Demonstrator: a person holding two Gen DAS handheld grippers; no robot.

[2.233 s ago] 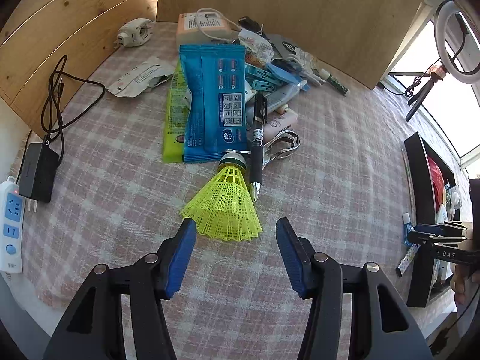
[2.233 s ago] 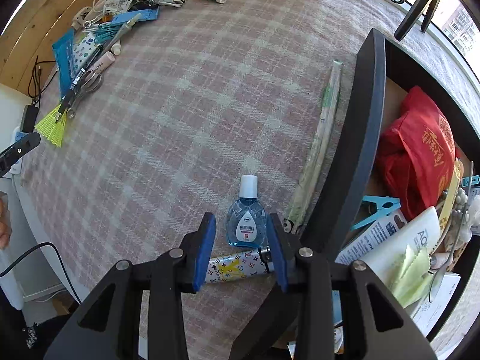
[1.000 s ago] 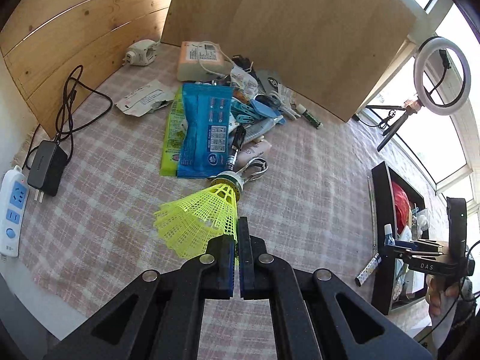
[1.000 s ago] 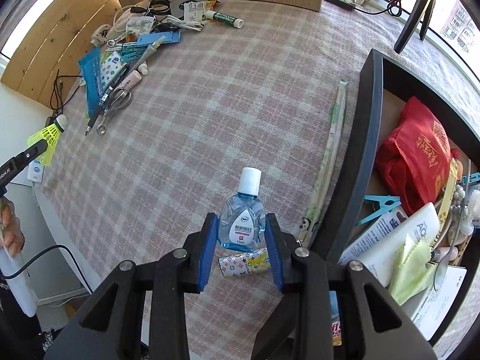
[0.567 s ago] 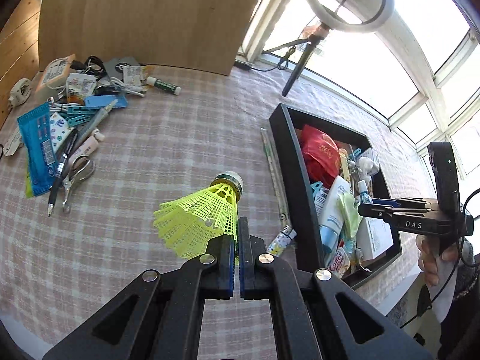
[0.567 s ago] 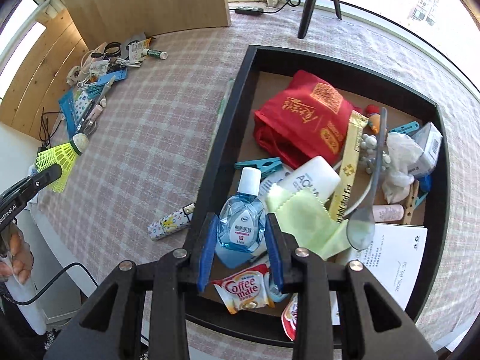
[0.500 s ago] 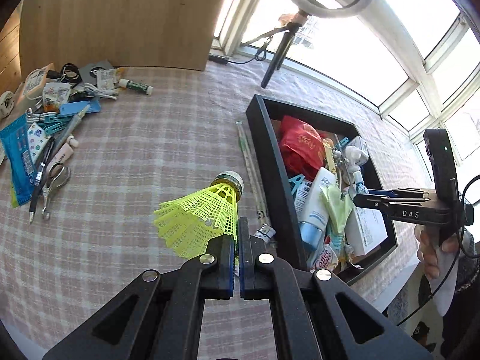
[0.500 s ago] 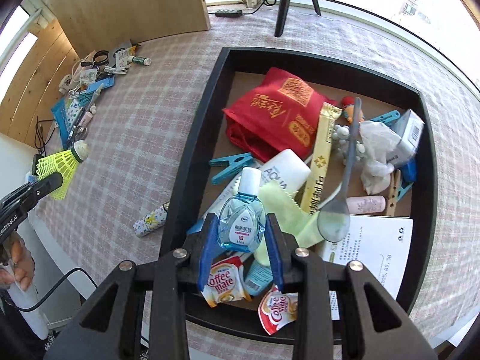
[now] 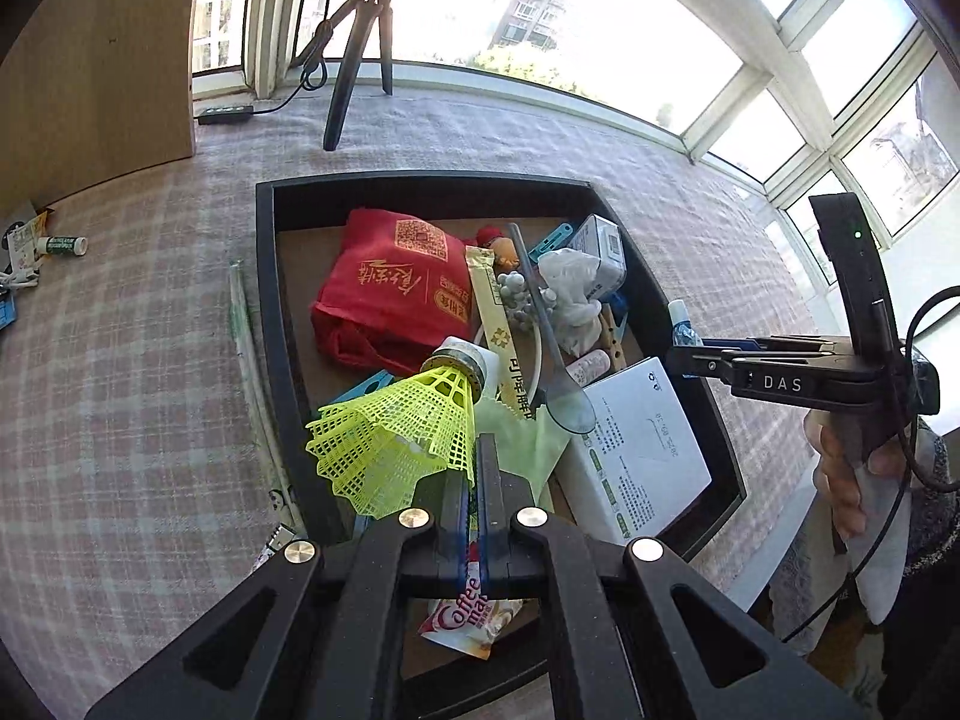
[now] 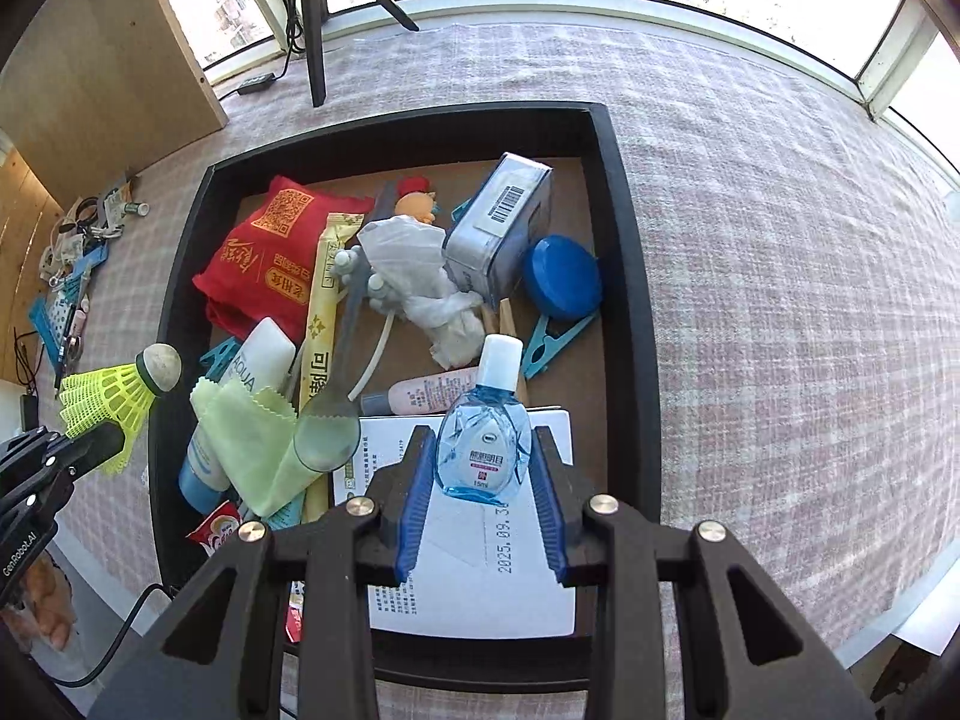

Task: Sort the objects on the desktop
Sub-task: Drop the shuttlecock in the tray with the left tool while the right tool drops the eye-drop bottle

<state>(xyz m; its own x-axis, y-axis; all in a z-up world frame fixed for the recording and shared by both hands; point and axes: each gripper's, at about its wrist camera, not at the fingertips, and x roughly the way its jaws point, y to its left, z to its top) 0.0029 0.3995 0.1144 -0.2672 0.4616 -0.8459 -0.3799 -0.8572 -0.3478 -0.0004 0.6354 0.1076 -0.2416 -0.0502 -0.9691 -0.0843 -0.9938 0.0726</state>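
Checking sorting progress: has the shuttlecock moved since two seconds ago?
Yes. The shuttlecock, clamped in the left claw, went from the cloth beside the pile to above the black tray.

The left gripper (image 9: 474, 468), jaws pinched on the yellow shuttlecock (image 9: 402, 432), hangs above the black tray (image 9: 267, 324) at frame centre.

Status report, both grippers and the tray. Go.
Left gripper shut on yellow shuttlecock, over black tray. Right gripper shut on eye-drop bottle, above white paper. Tray crowded; spoon and green cloth below.
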